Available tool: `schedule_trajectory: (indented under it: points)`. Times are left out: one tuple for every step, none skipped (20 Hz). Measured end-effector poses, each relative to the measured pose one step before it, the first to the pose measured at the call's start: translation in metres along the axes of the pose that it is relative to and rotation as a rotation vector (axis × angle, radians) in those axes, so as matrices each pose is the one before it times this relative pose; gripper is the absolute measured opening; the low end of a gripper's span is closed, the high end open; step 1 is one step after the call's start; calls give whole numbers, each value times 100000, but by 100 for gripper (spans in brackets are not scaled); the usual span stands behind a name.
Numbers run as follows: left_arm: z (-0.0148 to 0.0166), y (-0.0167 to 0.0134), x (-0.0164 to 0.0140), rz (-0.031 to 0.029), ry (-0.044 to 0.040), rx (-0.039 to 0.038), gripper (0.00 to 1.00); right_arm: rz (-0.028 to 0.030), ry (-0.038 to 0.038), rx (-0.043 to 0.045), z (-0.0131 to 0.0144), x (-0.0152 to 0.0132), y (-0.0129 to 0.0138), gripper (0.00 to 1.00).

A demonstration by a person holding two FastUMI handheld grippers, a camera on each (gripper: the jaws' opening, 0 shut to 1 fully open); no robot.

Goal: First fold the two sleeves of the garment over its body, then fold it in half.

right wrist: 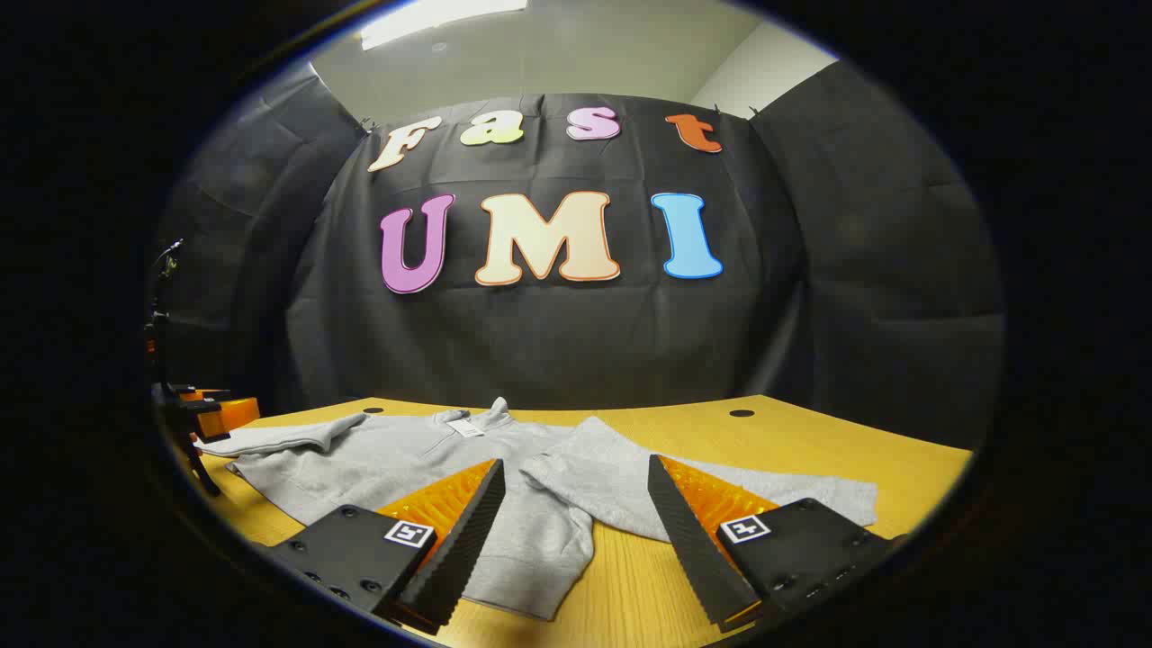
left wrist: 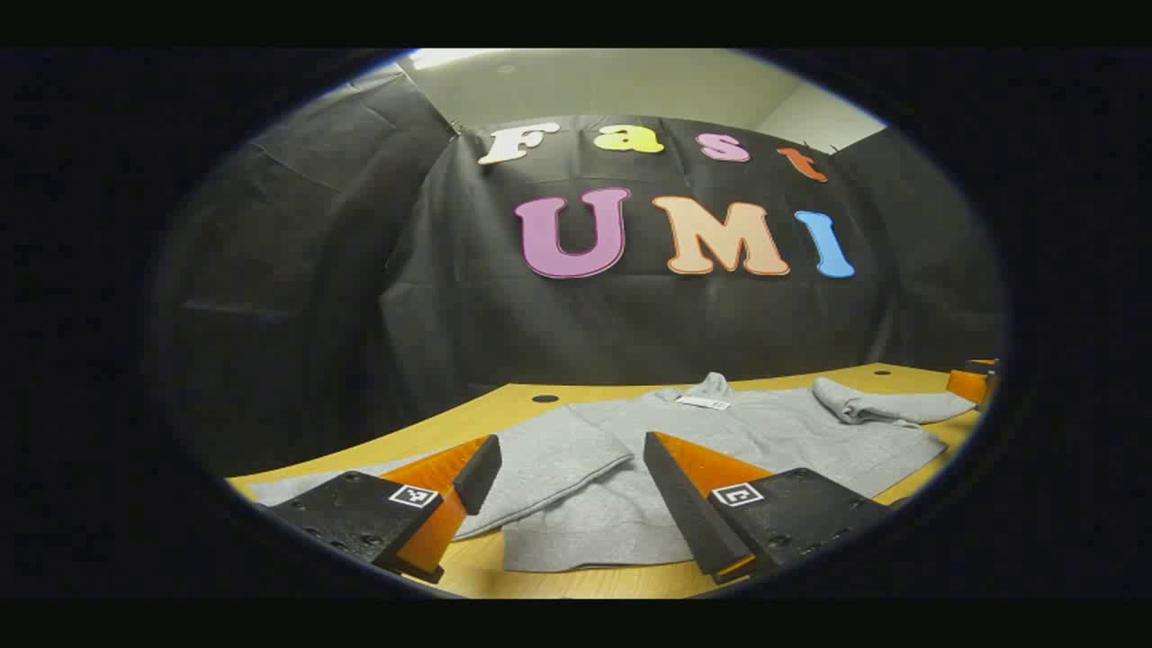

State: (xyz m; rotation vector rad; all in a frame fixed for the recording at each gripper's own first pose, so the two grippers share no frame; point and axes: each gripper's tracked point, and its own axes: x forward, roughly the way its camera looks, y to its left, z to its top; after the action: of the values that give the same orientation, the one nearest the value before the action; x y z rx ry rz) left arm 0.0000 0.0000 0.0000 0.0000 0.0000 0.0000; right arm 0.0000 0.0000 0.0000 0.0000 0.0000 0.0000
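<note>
A grey sweatshirt [left wrist: 765,436] lies flat on the wooden table [left wrist: 504,405], collar and white tag [left wrist: 704,402] toward the wall. In the left gripper view one sleeve [left wrist: 549,459] runs out to the lower left, and the far sleeve [left wrist: 886,407] lies bunched at the right. My left gripper [left wrist: 567,463] hovers open just over the near sleeve and hem, holding nothing. In the right gripper view the sweatshirt [right wrist: 405,463] spreads left, and its near sleeve [right wrist: 612,481] stretches right along the table. My right gripper [right wrist: 576,486] is open above that sleeve, nothing between its fingers.
The other gripper [left wrist: 972,382] shows at the table's right edge in the left gripper view, and at the left edge [right wrist: 211,414] in the right gripper view, beside a thin black stand [right wrist: 162,360]. Small dark holes [right wrist: 742,413] dot the table [right wrist: 810,450].
</note>
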Motion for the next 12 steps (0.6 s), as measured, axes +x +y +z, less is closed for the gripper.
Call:
schedule_trajectory:
  points:
    - [75,-16,-2,-169,8,-18,94,-1,16,6,49,52,-40,99]
    - [-53,14,3,-107,39,-1,94,-8,45,45,-43,-38,47,99]
    - [6,3,7,-1,-3,-39,95,22,-86,-56,52,-44,4,99]
    - [0,-17,24,-20,107,-8,95,-28,95,59,-74,-2,-20,99]
    - [49,-25,-21,5,89,-59,95,18,-62,-56,41,14,9,99]
    - [-20,30,-23,-17,27,-9,94,-20,57,43,-11,-27,-15,99]
    - [72,5,-12,-8,12,1,94,-5,-24,-22,27,12,2,99]
    - [-87,-7,66,15,-5,-1,94,-16,5,-17,-17,-63,19,99]
    - [85,-15,-28,14,63,27,94,-29,30,43,65,25,-15,99]
    - [-40,31,-7,172,-193,-31,94,19,-100,-60,-111,-7,-3,99]
    - [78,7,46,102,67,172,94,-28,84,53,73,14,-5,99]
    - [-14,-86,5,-184,-298,-37,94,27,-111,-56,-51,-72,37,99]
